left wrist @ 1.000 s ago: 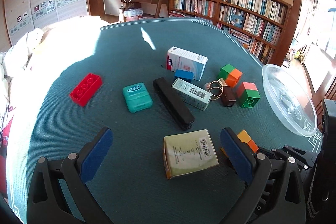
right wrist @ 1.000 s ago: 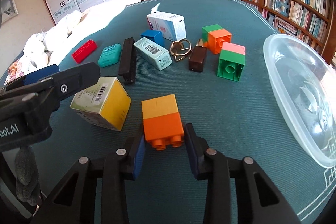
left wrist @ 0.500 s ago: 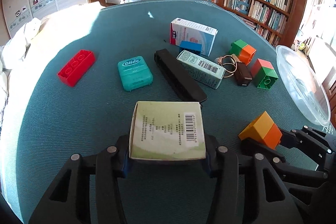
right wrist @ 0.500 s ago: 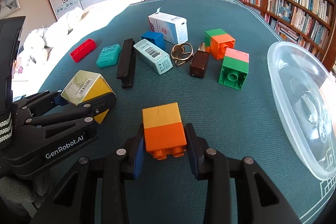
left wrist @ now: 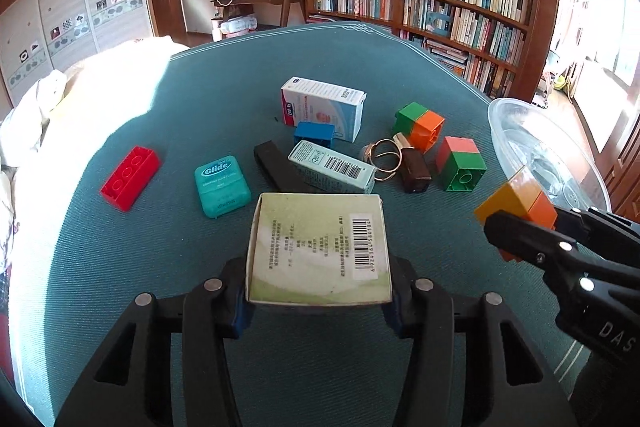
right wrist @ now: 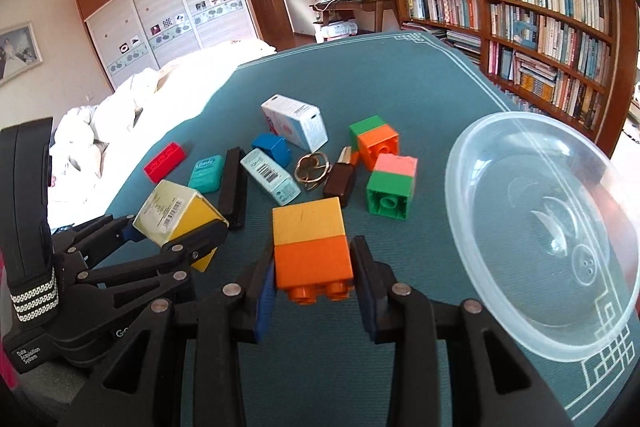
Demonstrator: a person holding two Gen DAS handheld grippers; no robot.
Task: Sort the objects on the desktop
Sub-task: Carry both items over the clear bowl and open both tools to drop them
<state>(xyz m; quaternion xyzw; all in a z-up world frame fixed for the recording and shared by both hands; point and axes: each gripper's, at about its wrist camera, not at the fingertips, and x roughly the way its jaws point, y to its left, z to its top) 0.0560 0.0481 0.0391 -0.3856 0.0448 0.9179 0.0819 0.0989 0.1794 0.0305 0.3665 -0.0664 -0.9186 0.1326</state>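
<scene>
Grip: left gripper (left wrist: 318, 301) clamped on pale carton (left wrist: 319, 251), lifted clear of cloth | right gripper (right wrist: 314, 291) clamped on yellow-orange block (right wrist: 310, 243), raised beside clear bowl (right wrist: 536, 239), probably for dropping in | other items grouped mid-table (left wrist: 400, 75), unsorted

Five toy bricks: red (left wrist: 130, 177), blue (left wrist: 314, 135) and three two-coloured (right wrist: 312, 247). Three cartons (left wrist: 320, 251). One floss case (left wrist: 222, 185), black bar (left wrist: 276, 167), ring pair (left wrist: 382, 159), brown block (left wrist: 416, 175), clear bowl (right wrist: 536, 235).
</scene>
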